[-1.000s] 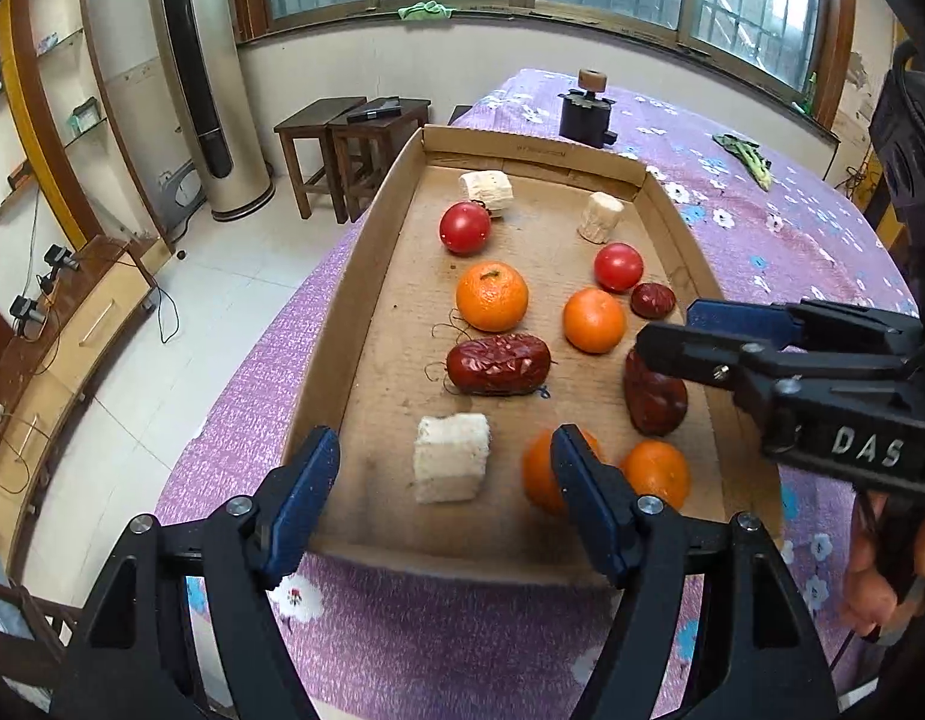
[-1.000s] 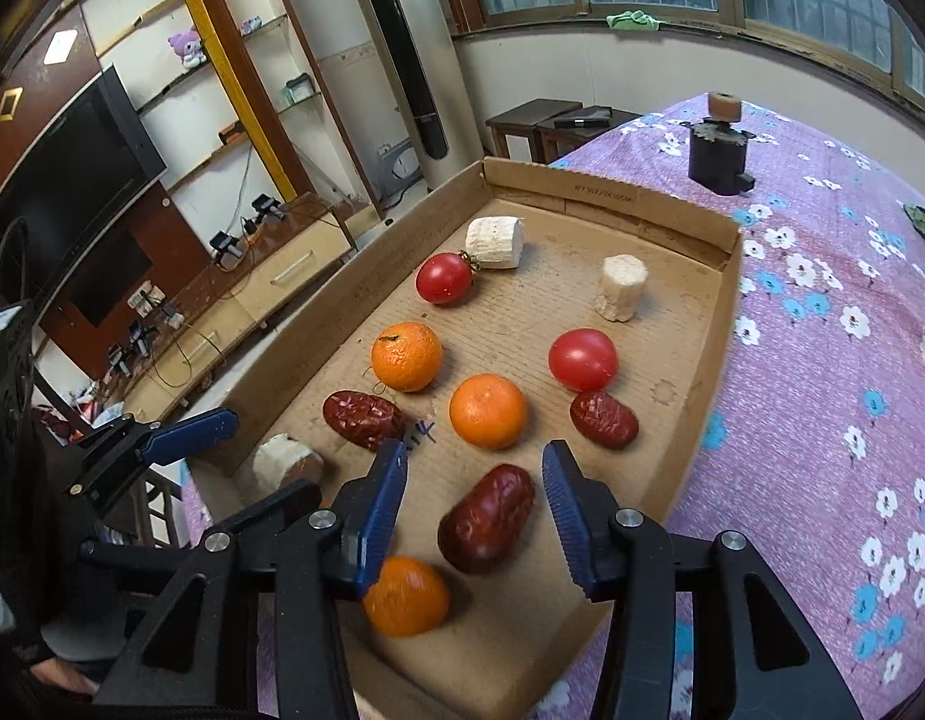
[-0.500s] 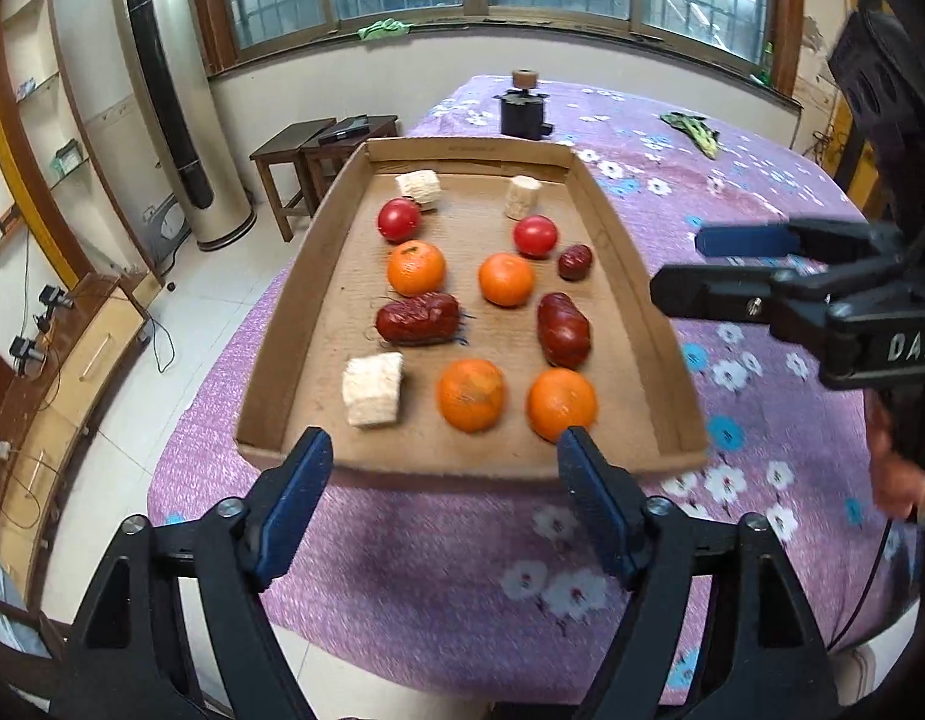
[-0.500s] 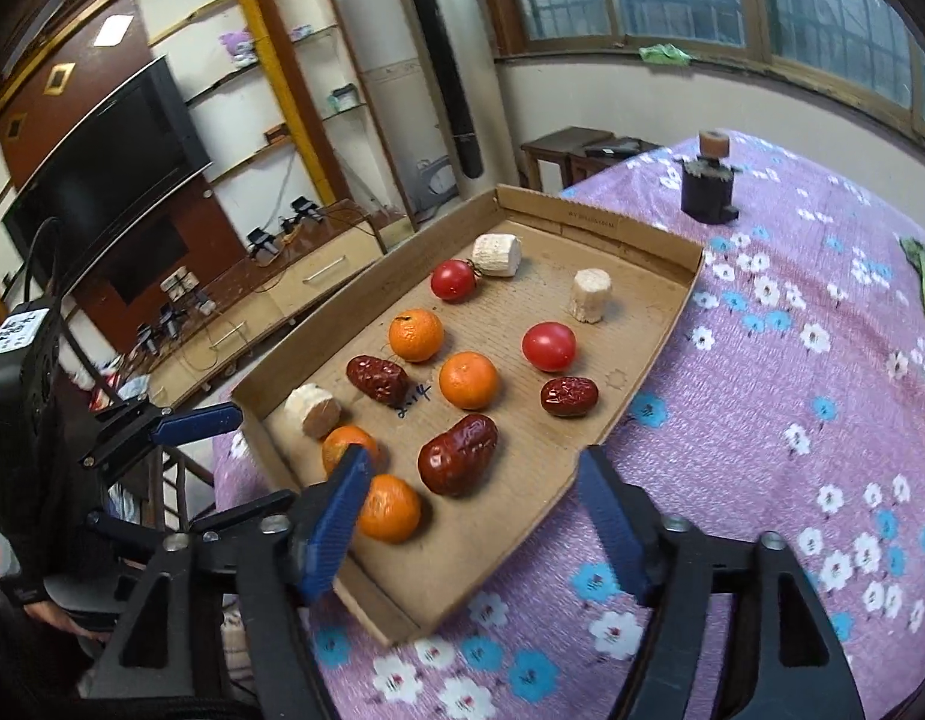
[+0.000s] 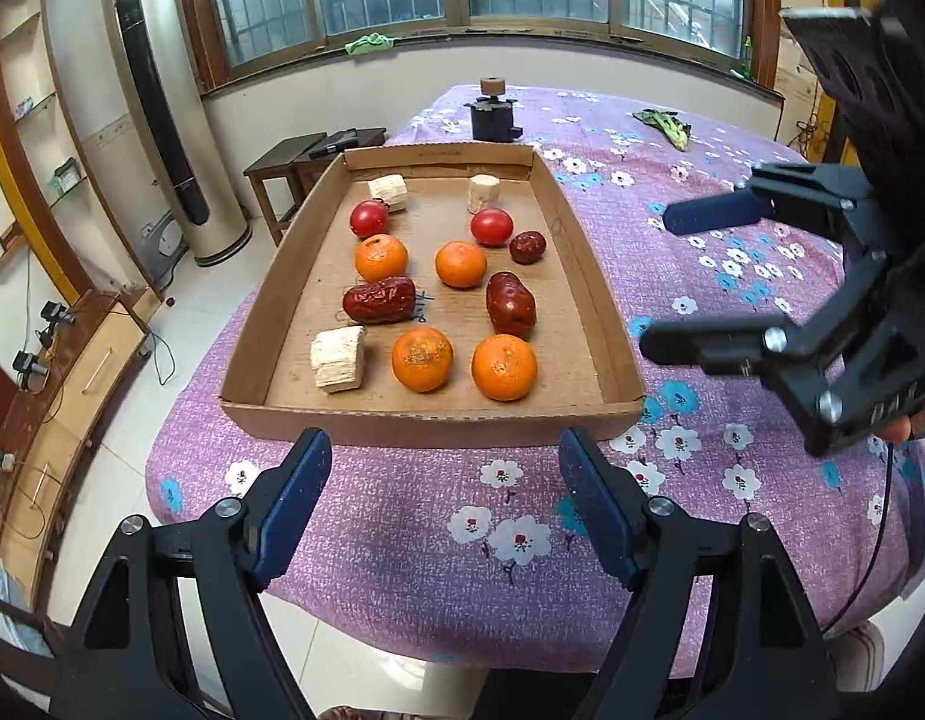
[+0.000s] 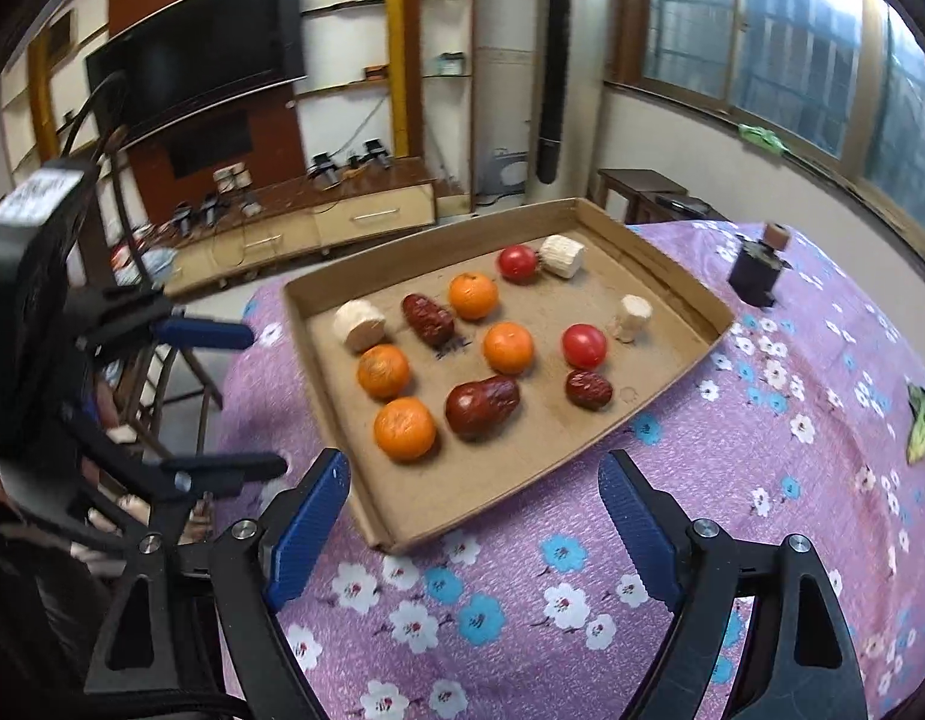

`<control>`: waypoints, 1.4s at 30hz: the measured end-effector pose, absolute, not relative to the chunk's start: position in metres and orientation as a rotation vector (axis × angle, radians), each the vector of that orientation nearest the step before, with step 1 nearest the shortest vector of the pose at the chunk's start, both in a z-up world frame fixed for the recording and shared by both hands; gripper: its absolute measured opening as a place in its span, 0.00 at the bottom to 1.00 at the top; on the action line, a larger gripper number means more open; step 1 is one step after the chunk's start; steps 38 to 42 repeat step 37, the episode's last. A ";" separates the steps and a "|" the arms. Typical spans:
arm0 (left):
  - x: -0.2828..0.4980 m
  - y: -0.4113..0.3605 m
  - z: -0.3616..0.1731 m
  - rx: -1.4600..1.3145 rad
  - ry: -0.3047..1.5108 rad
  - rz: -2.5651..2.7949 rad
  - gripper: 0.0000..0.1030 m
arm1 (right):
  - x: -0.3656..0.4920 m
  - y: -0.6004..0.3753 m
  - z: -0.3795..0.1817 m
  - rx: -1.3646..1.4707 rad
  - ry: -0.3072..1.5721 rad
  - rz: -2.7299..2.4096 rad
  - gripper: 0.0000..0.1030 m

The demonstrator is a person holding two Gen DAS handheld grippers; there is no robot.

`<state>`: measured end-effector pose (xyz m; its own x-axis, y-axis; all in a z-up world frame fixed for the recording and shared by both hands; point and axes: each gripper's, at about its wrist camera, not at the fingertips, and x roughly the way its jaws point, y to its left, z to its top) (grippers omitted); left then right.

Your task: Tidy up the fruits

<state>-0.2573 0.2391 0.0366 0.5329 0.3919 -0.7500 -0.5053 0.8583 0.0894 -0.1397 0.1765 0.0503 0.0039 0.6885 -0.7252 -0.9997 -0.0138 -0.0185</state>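
Status: both grippers are off the tray and hold nothing. Left gripper (image 5: 444,498) has its jaws spread wide, hovering over the purple floral cloth (image 5: 522,516) just short of the tray's near wall. Right gripper (image 6: 471,516) is likewise wide open and empty, near the tray's corner; also seen side-on from the left cam (image 5: 666,282).

Fruit is all inside the shallow cardboard tray (image 5: 432,420) on the table, nothing loose on the cloth. Layout looks like rough rows w/ gaps between pieces:
- back: 2 pale chunks (image 5: 388,192) (image 5: 483,192), 2 tomatoes (image 5: 369,218) (image 5: 491,226)
- mid: 2 oranges (image 5: 381,258) (image 5: 460,264), small date (image 5: 527,246), 2 big dates (image 5: 379,300) (image 5: 510,304)
- front: pale block (image 5: 339,357), 2 oranges (image 5: 422,358) (image 5: 503,366)

Judgement: prob near done or done. Same kinds sit roughly side by side, spacing fairly even. Not perfect tho: small date sits apart from the big ones, and front block is well away from the back chunks. If strict by-type grouping is wanted, those are what's left. Can't tell the target layout from task text alone.

Condition: oranges glossy w/ dimpled skin, front-left one has a brownish patch. Dates dark red, wrinkled. Tomatoes smooth, shiny. Pale pieces fibrous, cut faces, can't ID for sure. Some ink scribble on tray floor by the left date.
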 end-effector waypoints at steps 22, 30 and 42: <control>-0.255 0.242 0.040 -0.190 0.844 0.490 0.76 | -0.144 0.173 0.039 -0.684 0.600 1.518 0.84; -0.256 0.243 0.044 -0.172 0.811 0.517 0.76 | -0.145 0.173 0.039 -0.679 0.597 1.522 0.84; -0.254 0.242 0.045 -0.166 0.814 0.519 0.76 | -0.145 0.173 0.040 -0.678 0.596 1.522 0.84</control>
